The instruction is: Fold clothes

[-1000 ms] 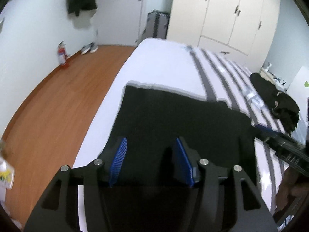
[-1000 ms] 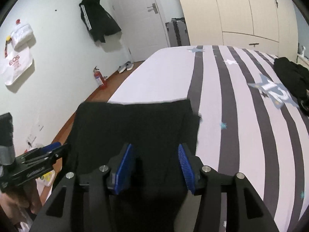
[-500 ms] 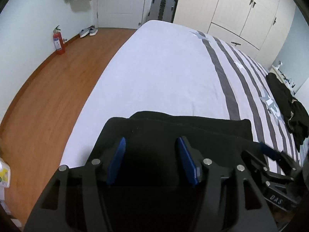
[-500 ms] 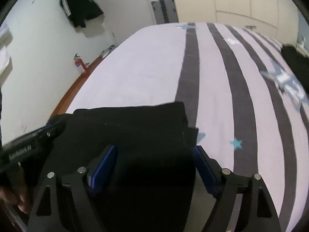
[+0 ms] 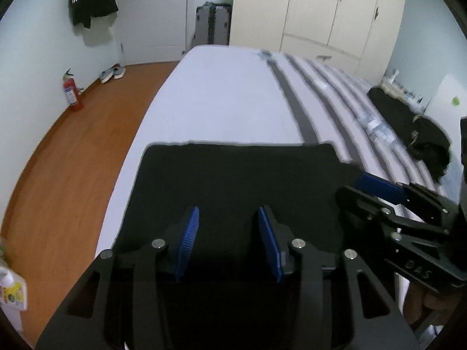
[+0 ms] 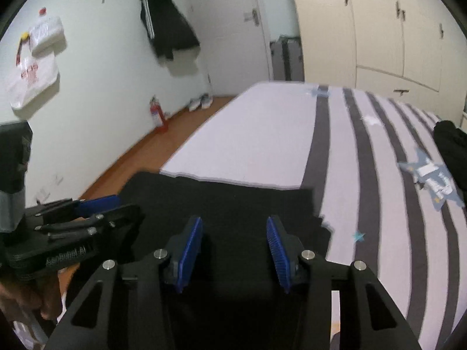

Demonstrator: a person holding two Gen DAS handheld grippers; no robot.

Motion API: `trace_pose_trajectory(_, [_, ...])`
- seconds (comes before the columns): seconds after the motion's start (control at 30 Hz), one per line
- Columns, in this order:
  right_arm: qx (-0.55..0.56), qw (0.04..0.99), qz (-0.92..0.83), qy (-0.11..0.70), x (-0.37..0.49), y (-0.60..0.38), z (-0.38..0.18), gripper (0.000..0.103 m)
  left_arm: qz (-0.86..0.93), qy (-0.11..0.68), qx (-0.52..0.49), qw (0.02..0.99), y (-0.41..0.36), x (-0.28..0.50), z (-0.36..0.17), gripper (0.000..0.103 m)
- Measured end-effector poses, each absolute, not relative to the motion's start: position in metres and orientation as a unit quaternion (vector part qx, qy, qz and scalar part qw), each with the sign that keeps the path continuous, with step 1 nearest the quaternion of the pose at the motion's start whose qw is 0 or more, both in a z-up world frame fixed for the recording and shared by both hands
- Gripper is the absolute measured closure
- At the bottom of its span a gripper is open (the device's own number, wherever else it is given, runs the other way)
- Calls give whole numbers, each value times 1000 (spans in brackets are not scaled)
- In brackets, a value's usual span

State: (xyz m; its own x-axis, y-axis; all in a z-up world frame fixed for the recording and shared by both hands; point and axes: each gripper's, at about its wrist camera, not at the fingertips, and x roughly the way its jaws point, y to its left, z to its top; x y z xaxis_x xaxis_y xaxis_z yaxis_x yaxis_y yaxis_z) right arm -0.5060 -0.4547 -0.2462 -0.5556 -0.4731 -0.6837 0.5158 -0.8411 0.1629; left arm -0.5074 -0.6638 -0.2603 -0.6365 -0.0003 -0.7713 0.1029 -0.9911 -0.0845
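Note:
A black garment (image 5: pixel 239 180) lies flat in a folded rectangle on the near end of the bed; it also shows in the right wrist view (image 6: pixel 221 207). My left gripper (image 5: pixel 227 242) is open and hovers over its near left part, holding nothing. My right gripper (image 6: pixel 235 250) is open over its near right part, also empty. The right gripper shows at the right of the left wrist view (image 5: pixel 388 204), and the left gripper at the left of the right wrist view (image 6: pixel 73 224).
The bed (image 5: pixel 221 102) has a white and grey striped cover. A pile of dark clothes (image 5: pixel 420 134) lies at its far right. Wooden floor (image 5: pixel 70 145) runs along the left, with a red fire extinguisher (image 5: pixel 71 92) and shoes (image 5: pixel 112 73). Wardrobes and a door stand behind.
Both grippers have lifted and tilted back from the garment, so more of the room shows. The garment now lies flat and squared. Both grippers stay open.

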Motion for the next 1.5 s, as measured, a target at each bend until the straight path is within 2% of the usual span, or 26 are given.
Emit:
trace_pose_trajectory(0.23, [401,248,-881,47,-535,-463,-278,65,-903,73,422,44,-678,-505,-264,62])
trace_pose_trajectory(0.33, [403,240,-883,31,-537,-451,-268,72,-902,86,416,70,-686,-481,-251,62])
trace_pose_trajectory(0.47, [384,261,-886,17,-515,-431,-252,72,-906,90,409,65,-680,-435,-237,62])
trace_pose_trajectory(0.63, [357,319,-877,38,-446,-421,-243,71,-903,96,414,60,-648,-377,-242,62])
trace_pose_trajectory(0.87, [390,314,-864,56,-409,-413,-281,71,-879,121,442,131,-659,-344,-274,64])
trace_pose_trajectory(0.93, [393,306,-866,49,-409,-402,-276,66,-877,115,442,151,-662,-335,-269,65])
trace_pose_trajectory(1.07, [402,261,-878,13,-412,-364,-267,66,-879,136,429,159,-655,-311,-245,65])
trace_pose_trajectory(1.23, [418,256,-872,3,-391,-324,-252,64,-897,124,401,138,-598,-282,-194,63])
trace_pose_trajectory(1.3, [410,271,-870,22,-374,-313,-242,61,-905,117,388,133,-568,-270,-174,58])
trace_pose_trajectory(1.37, [395,277,-875,40,-354,-297,-228,44,-911,112,372,139,-534,-252,-155,32])
trace_pose_trajectory(1.43, [380,278,-881,41,-339,-279,-215,34,-915,108,355,156,-502,-233,-138,18])
trace_pose_trajectory(1.5, [365,280,-887,39,-326,-256,-198,25,-919,111,337,170,-473,-212,-123,12])
